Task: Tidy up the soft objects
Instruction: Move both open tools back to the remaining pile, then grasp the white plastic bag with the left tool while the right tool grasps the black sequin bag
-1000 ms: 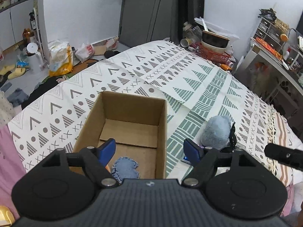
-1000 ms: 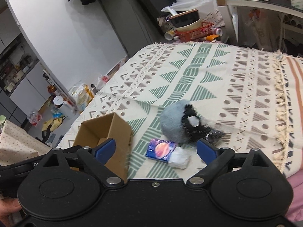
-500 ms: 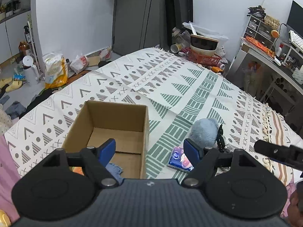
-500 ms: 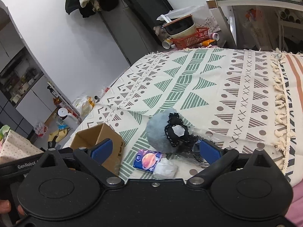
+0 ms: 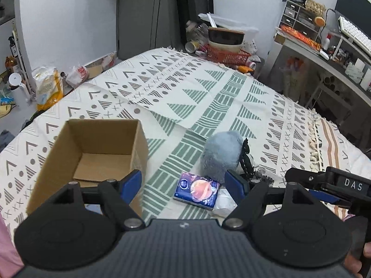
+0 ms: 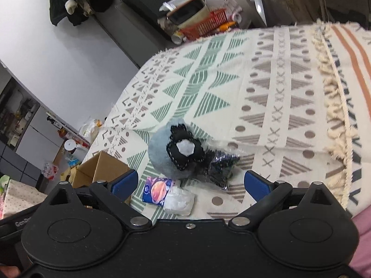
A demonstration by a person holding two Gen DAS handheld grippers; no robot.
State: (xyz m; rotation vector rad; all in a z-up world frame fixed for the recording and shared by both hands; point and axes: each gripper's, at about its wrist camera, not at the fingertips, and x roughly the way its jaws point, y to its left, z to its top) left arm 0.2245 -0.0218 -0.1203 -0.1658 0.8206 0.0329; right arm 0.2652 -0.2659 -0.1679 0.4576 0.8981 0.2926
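Observation:
An open cardboard box (image 5: pixel 92 153) stands on the patterned bedspread (image 5: pixel 208 88), left of a small pile. In the pile are a fluffy blue-grey plush (image 5: pixel 220 155) (image 6: pixel 157 155), a black felt piece with a white centre (image 6: pixel 184 153), a dark glittery bag (image 6: pixel 220 168), a blue tissue packet (image 5: pixel 197 190) (image 6: pixel 157 190) and a white packet (image 6: pixel 179 201). My left gripper (image 5: pixel 183 183) is open and holds nothing, hovering between box and pile. My right gripper (image 6: pixel 191 183) is open above the pile's near side, also holding nothing. The box's near floor is hidden.
The bedspread's tasselled edge (image 6: pixel 334 106) runs along the right. A red basket with bowls (image 5: pixel 226 53) sits beyond the far end of the bed. A desk with shelves (image 5: pixel 324 53) is at the right; bags and bottles (image 5: pixel 46 85) lie on the floor at the left.
My left gripper has pulled back from the box and swung right, so the pile now sits between its fingers. My right gripper has come closer to the pile and tilted down.

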